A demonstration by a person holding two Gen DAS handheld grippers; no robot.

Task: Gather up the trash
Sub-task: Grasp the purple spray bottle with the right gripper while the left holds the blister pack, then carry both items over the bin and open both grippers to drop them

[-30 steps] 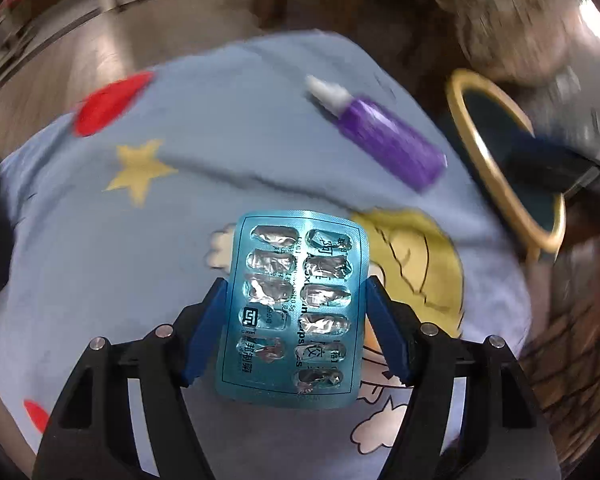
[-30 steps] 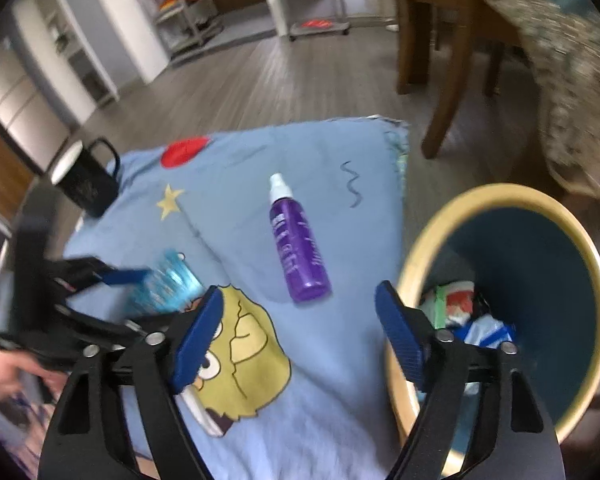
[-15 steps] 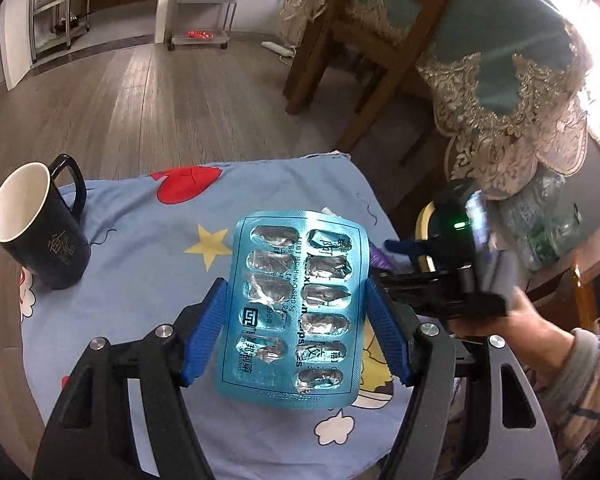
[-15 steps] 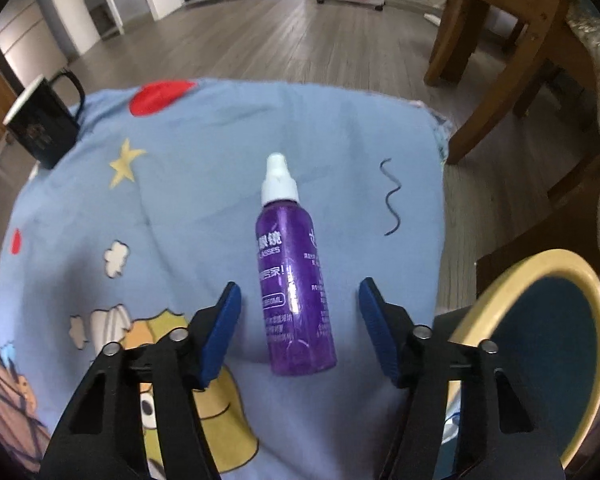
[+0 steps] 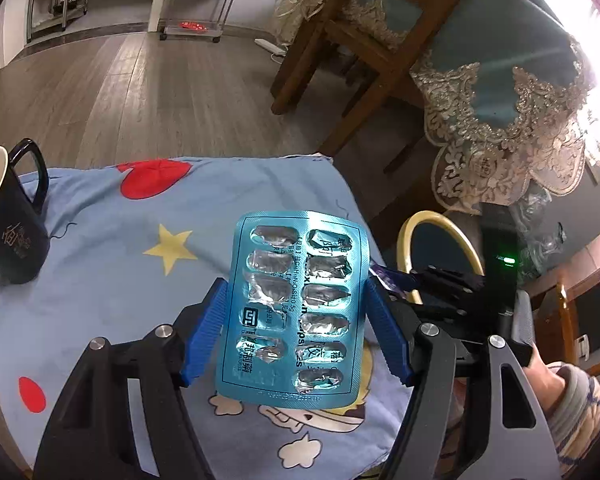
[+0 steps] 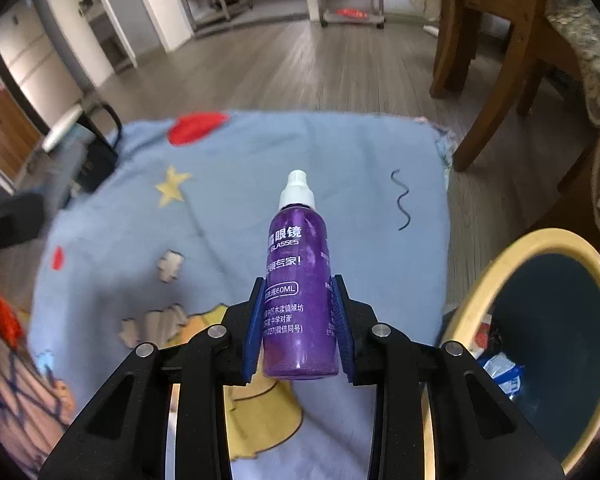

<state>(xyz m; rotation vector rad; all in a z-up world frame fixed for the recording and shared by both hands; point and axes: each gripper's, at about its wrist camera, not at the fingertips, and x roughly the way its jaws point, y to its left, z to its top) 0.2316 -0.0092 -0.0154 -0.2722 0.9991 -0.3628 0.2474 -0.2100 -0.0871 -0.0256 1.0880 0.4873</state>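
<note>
My left gripper (image 5: pixel 296 292) is shut on a blue, used blister pack (image 5: pixel 296 308) and holds it flat-on above the blue cartoon cloth (image 5: pixel 120 240). A purple spray bottle (image 6: pixel 298 248) with a white cap sits between the blue pads of my right gripper (image 6: pixel 299 284). Those jaws are closing, and both pads touch the bottle's lower sides. In the left wrist view the right gripper (image 5: pixel 432 284) shows beside the pack's right edge, with a sleeve behind it. The yellow-rimmed, dark blue bin (image 6: pixel 480 280) stands just right of the cloth, with wrappers (image 6: pixel 500 368) inside.
A black mug (image 5: pixel 8 232) stands at the cloth's left edge. A wooden chair (image 5: pixel 340 40) and a table with a lace-trimmed teal cover (image 5: pixel 500 100) are beyond the bin (image 5: pixel 404 236). A dark squiggle of thread (image 6: pixel 400 200) lies on the cloth.
The right gripper moved from beside the bin to over the bottle, and its jaws narrowed onto it. The left gripper rose and tilted up with the blister pack still in it.
</note>
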